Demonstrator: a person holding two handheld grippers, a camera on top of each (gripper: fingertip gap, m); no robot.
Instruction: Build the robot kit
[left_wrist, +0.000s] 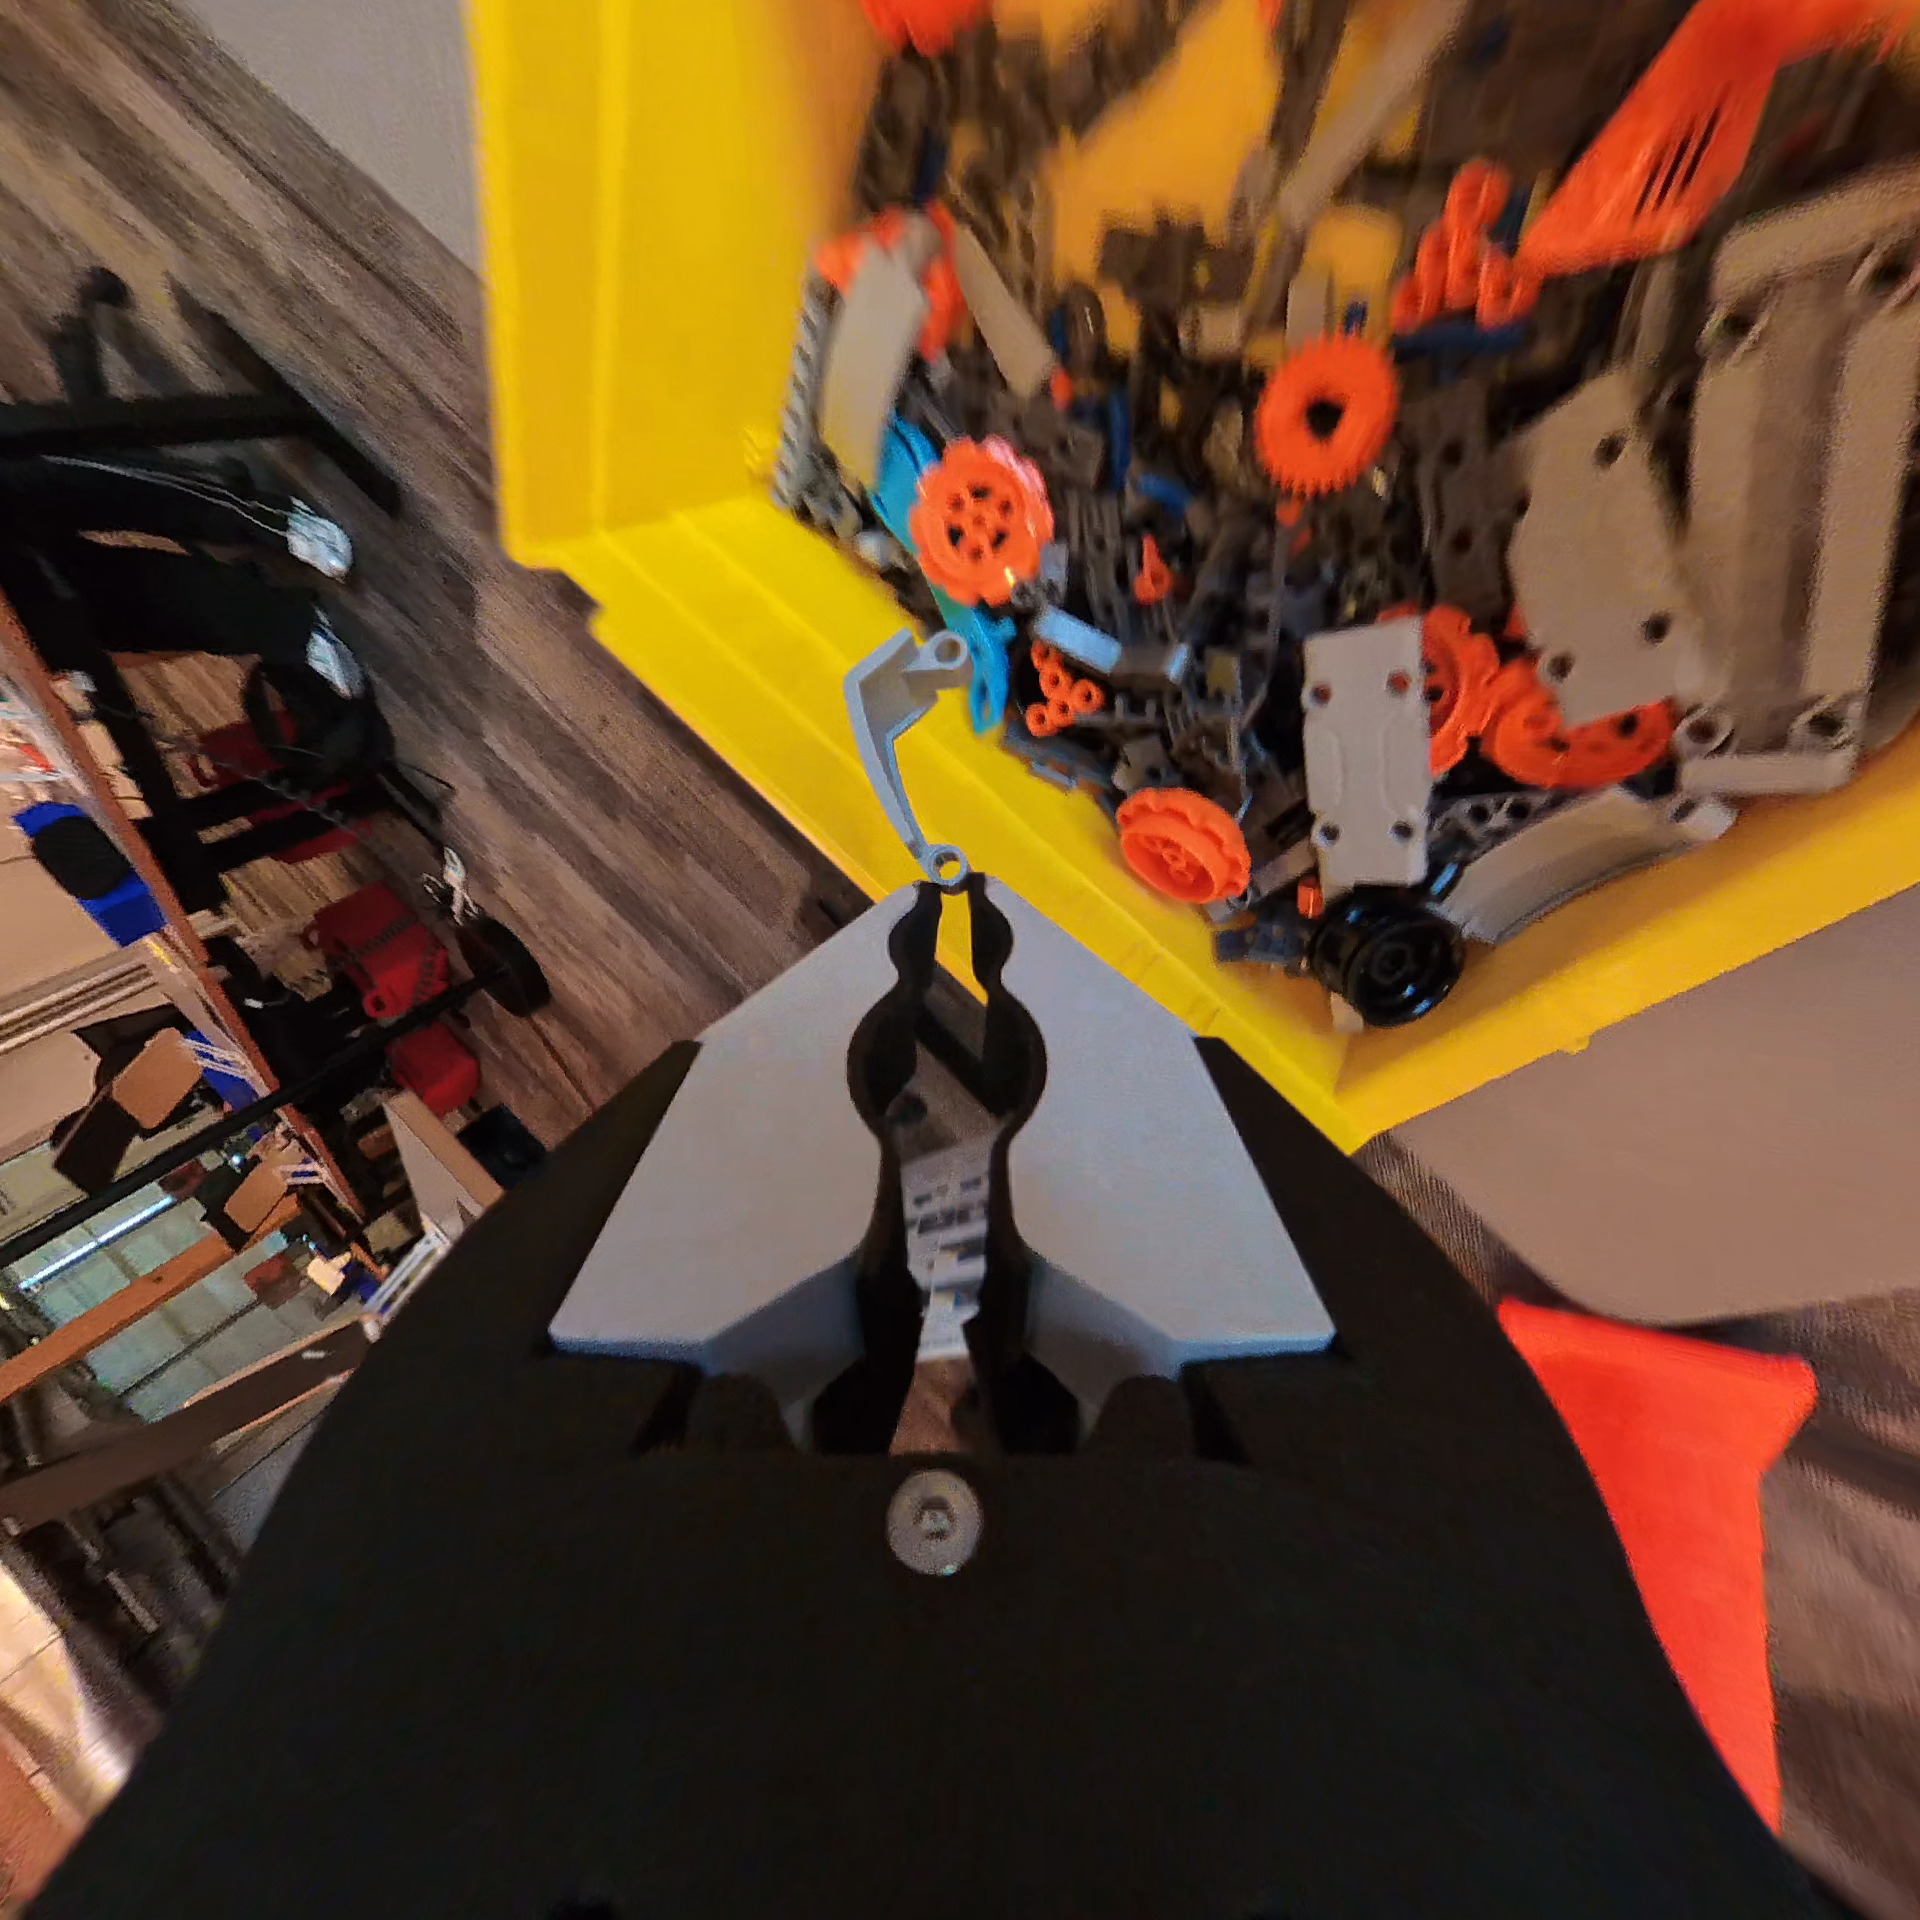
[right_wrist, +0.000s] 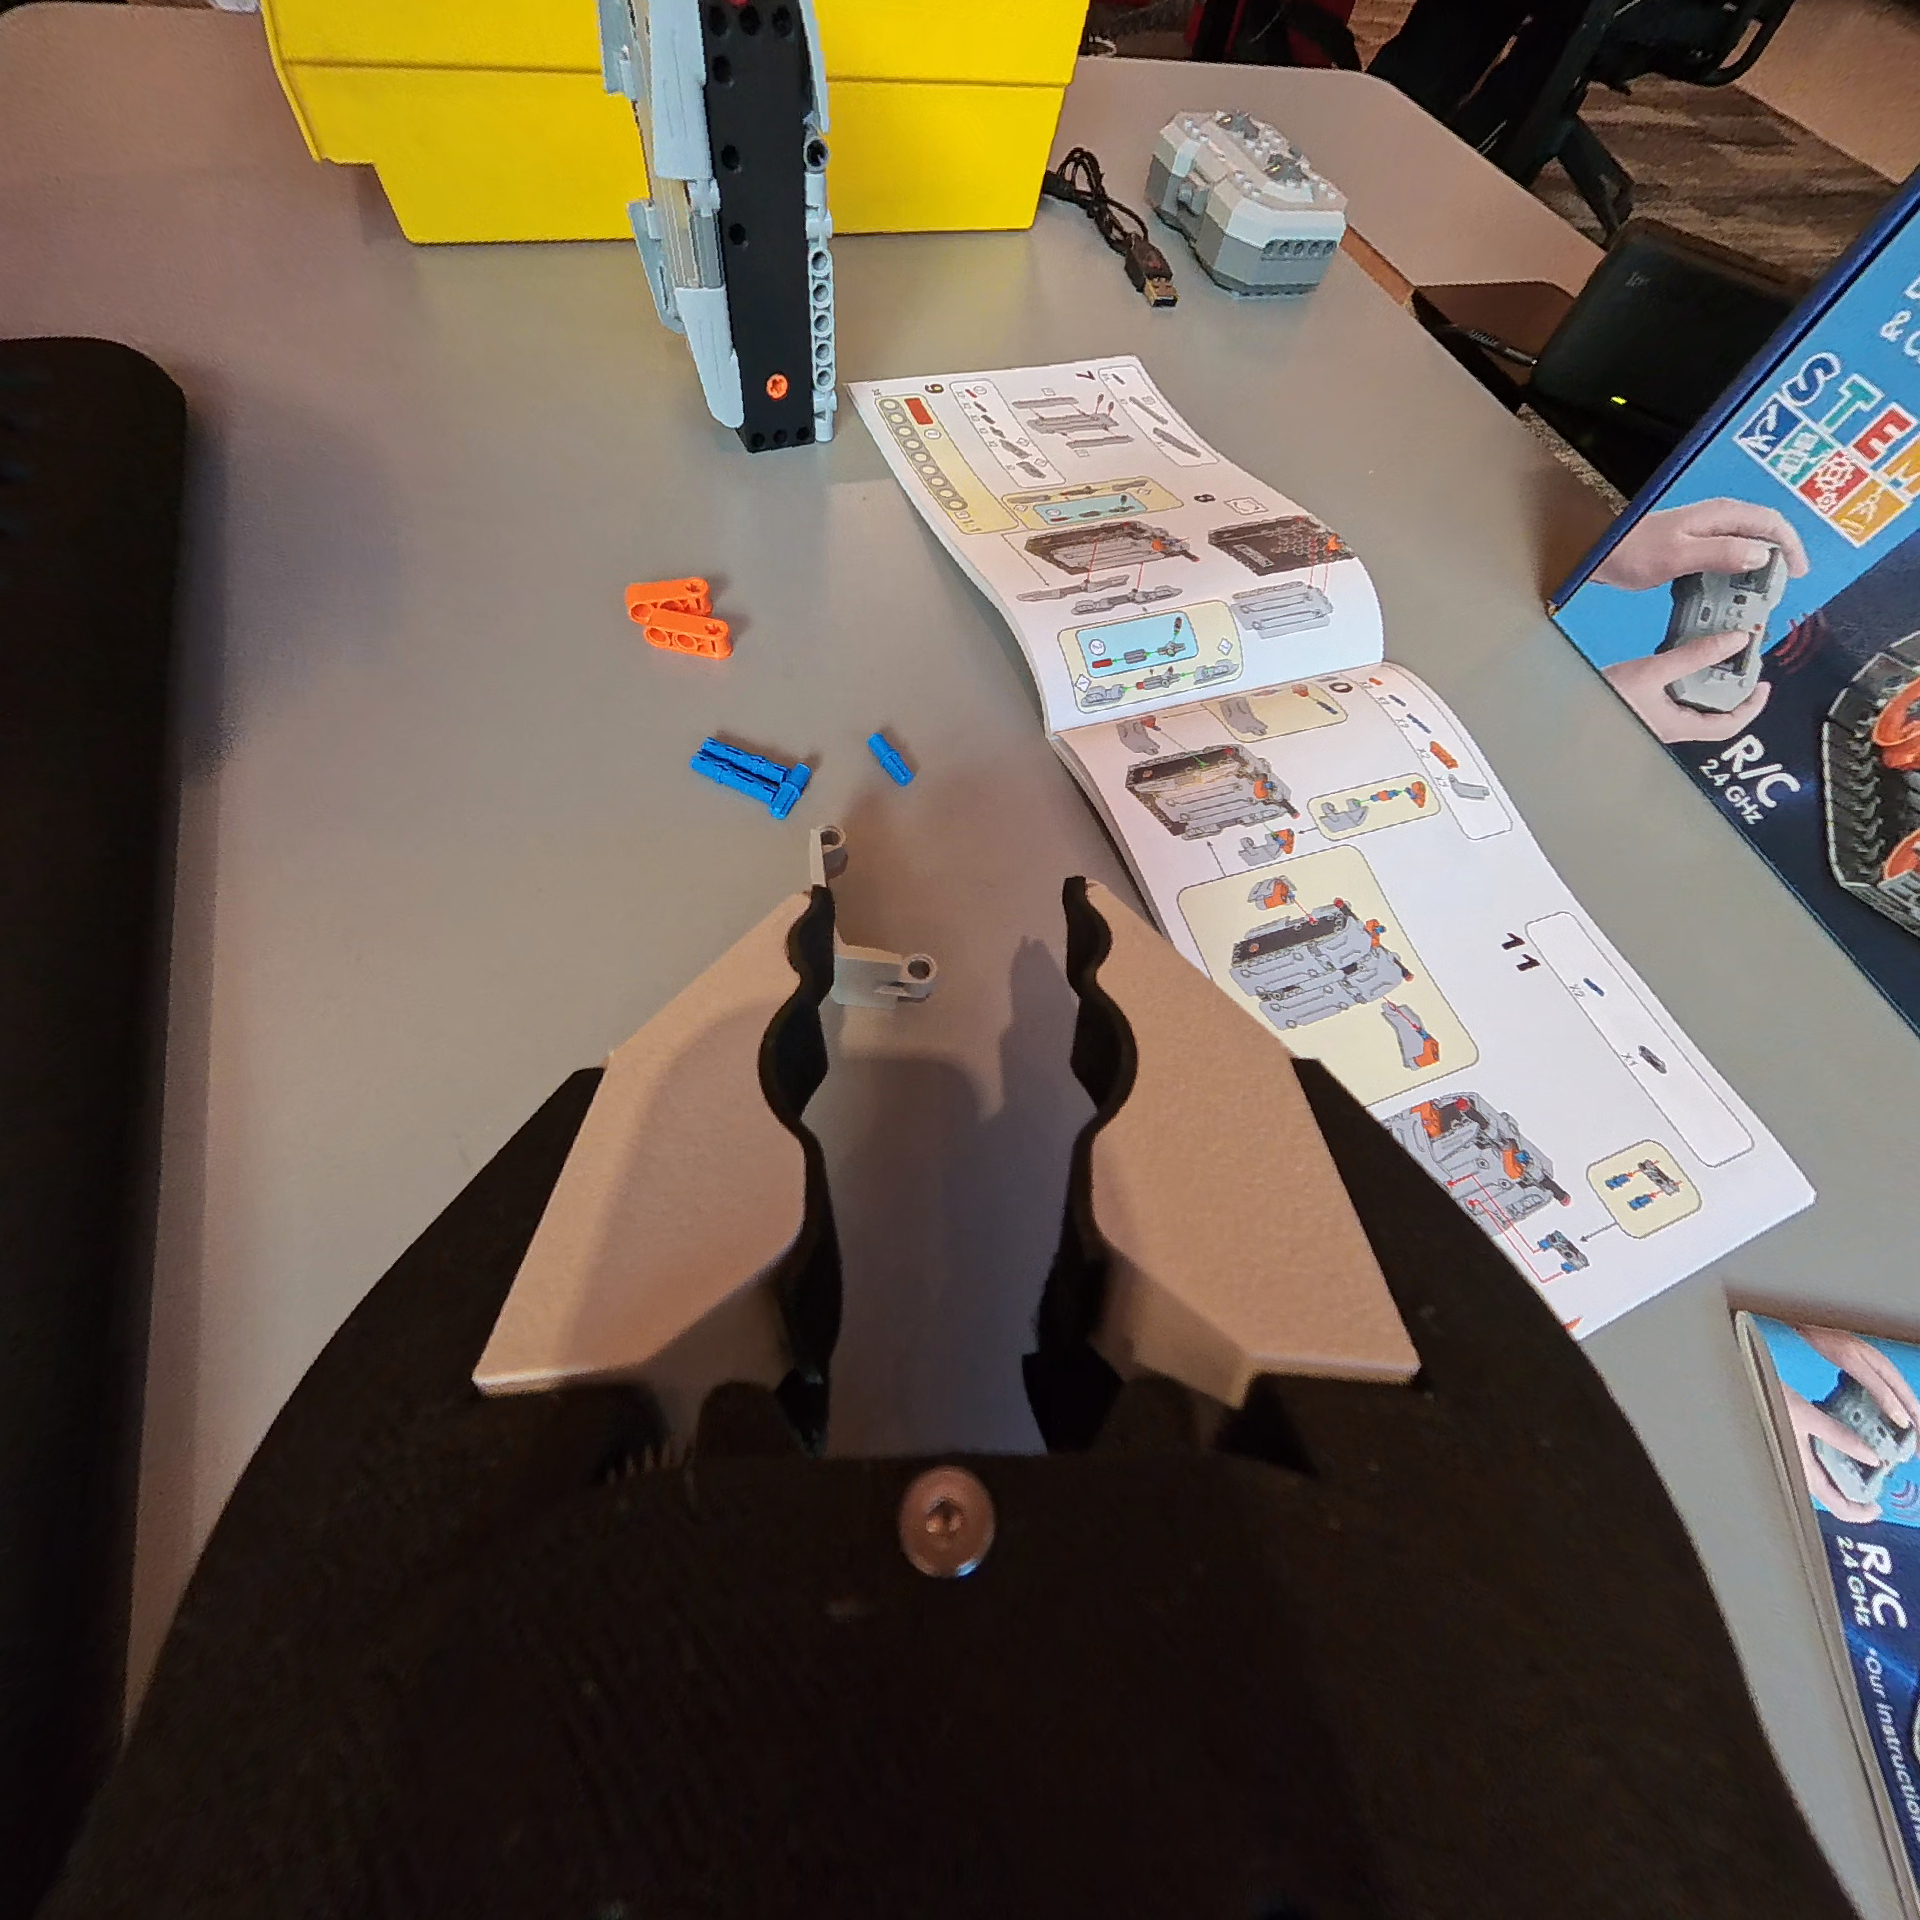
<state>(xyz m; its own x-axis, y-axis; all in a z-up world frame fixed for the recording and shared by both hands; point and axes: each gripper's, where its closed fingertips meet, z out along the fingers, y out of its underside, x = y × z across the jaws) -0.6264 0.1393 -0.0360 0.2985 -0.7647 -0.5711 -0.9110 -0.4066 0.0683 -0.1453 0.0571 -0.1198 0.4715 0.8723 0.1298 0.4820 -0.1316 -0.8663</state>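
My left claw is pinched together on the small ring end of a curved grey plastic piece, which hangs out past the tips over the rim of the yellow bin. The bin holds a heap of building parts: orange gears, grey panels and a black wheel, much of it smeared by blur, so I will not vouch for the smaller bits. The curved piece looks light and stiff, hard smooth plastic; gripped only at its thin ring it could swivel or slip, and the broader flat end would give a surer hold. My right claw stands apart and holds nothing, low over the grey bench. A small grey angled piece lies between its fingers, close against the left one; I cannot tell whether they touch. Just beyond lie blue pins, one more blue pin and two orange connectors. Farther off a part-built black and grey assembly stands upright before the yellow bin, with an open instruction booklet to the right, a grey battery unit with its cable, and a blue box at the edge.
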